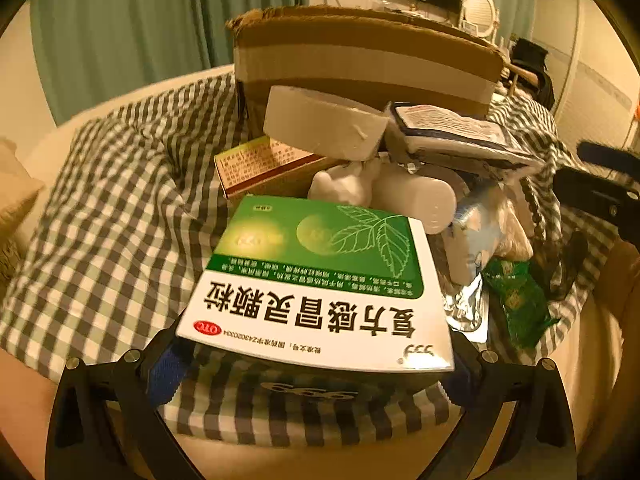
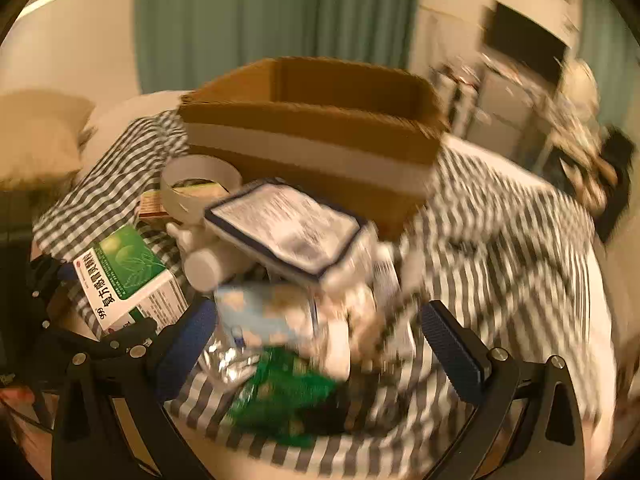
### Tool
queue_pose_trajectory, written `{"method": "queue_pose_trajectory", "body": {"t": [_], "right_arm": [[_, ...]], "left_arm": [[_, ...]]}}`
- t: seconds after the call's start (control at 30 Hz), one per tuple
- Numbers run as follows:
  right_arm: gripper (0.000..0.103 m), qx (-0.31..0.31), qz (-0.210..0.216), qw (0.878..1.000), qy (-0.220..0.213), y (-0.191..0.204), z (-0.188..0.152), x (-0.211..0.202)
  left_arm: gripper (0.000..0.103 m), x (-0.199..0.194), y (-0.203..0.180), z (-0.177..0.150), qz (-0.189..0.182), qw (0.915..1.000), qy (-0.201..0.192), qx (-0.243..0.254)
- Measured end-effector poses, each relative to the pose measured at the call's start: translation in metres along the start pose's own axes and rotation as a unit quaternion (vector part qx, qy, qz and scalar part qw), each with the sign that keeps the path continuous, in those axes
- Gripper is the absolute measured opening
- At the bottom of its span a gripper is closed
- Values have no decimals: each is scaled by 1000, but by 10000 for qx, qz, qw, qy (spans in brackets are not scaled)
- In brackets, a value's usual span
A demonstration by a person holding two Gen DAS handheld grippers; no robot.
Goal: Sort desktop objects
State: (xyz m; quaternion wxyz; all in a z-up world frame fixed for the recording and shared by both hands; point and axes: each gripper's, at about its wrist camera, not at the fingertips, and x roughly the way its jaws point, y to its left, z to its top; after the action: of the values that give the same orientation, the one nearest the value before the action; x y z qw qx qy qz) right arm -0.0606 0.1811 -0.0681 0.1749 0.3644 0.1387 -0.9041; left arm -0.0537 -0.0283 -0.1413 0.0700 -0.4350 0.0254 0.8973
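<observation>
A green and white medicine box [image 1: 316, 280] lies on the checked cloth [image 1: 120, 220], its near end between the fingers of my left gripper [image 1: 316, 376]. The jaws stand wide, and the pads sit right beside the box's sides. Behind it lies a pile: a white tape roll [image 1: 324, 124], a red and yellow carton [image 1: 260, 160], a white bottle [image 1: 416, 196], a navy-edged pack [image 1: 452, 132], foil blisters [image 1: 468, 308] and a green packet [image 1: 516, 300]. My right gripper [image 2: 320, 344] hangs open over the green packet [image 2: 280, 392] and holds nothing. The right wrist view is blurred.
An open cardboard box [image 2: 312, 132] stands behind the pile on the cloth. Teal curtains hang behind it. A cushion [image 2: 36, 136] lies at the far left. Furniture and a dark screen [image 2: 524, 48] stand at the right. Bare checked cloth [image 2: 500, 260] spreads to the right of the pile.
</observation>
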Motion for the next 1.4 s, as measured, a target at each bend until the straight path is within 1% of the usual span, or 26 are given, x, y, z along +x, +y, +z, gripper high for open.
{"method": "queue_pose_trajectory", "body": {"t": [0.1,0.2,0.27,0.37,0.43,0.53,0.6,0.67,0.7,0.73,0.77,0.8,0.83,0.87,0.93,0.97,1.03,1.1,1.2,1.23,1.33,1.4], "right_arm": [[103,-677,223,9975,-13,8,18,11],[103,-1168,185,9929,112,12,31,29],[103,-1301,342,9905,275,11,37,44],[103,-1435,454,9877,429,13,42,60],[102,-1452,527,9870,441,15,38,65],[102,-1480,671,9849,598,17,32,71],[101,-1566,619,9834,670,20,28,73],[92,-1587,450,9839,694,21,26,77],[78,-1572,347,9845,691,19,26,77],[60,-1530,284,9855,679,17,26,78],[52,-1435,339,9867,680,14,27,77],[40,-1324,378,9881,682,12,29,78],[32,-1199,406,9896,676,9,30,78],[29,-1090,437,9908,668,6,31,78],[19,-905,450,9929,634,2,28,74],[18,-845,458,9935,614,1,26,72],[12,-712,487,9945,587,-2,23,66],[11,-619,473,9955,546,-2,20,59],[10,-366,540,9968,463,-12,11,40],[9,-220,553,9975,373,-13,9,33],[9,98,649,9974,293,-20,1,19],[9,267,710,9967,275,-18,-5,12]], "left_arm": [[103,8,3,1,-54,9998,92,-137],[103,17,3,0,-53,9996,197,-200],[103,21,3,0,-38,9995,214,-236],[103,24,2,1,-31,9995,179,-262],[103,25,0,1,-10,9996,120,-246],[103,25,-3,0,51,9997,46,-221],[102,24,-4,0,21,9996,11,-294],[102,22,-3,-2,10,9993,-36,-364],[101,20,0,-3,25,9993,-44,-370],[101,19,0,-4,40,9993,-71,-361],[101,18,-1,-6,39,9993,-81,-353],[101,16,0,-7,68,9992,-105,-377],[101,16,1,-7,55,9992,-134,-381],[101,15,2,-7,31,9991,-149,-384],[100,11,1,-7,85,9987,-200,-457],[100,12,-1,-4,100,9987,-211,-456],[100,7,-5,-5,124,9986,-266,-431],[100,0,-9,-8,122,9984,-354,-419],[100,-7,-7,-7,98,9979,-483,-415],[100,-9,-5,-6,75,9978,-500,-440],[99,-17,-3,-11,-85,9968,-508,-619],[99,-21,-2,-12,-45,9964,-533,-659]]}}
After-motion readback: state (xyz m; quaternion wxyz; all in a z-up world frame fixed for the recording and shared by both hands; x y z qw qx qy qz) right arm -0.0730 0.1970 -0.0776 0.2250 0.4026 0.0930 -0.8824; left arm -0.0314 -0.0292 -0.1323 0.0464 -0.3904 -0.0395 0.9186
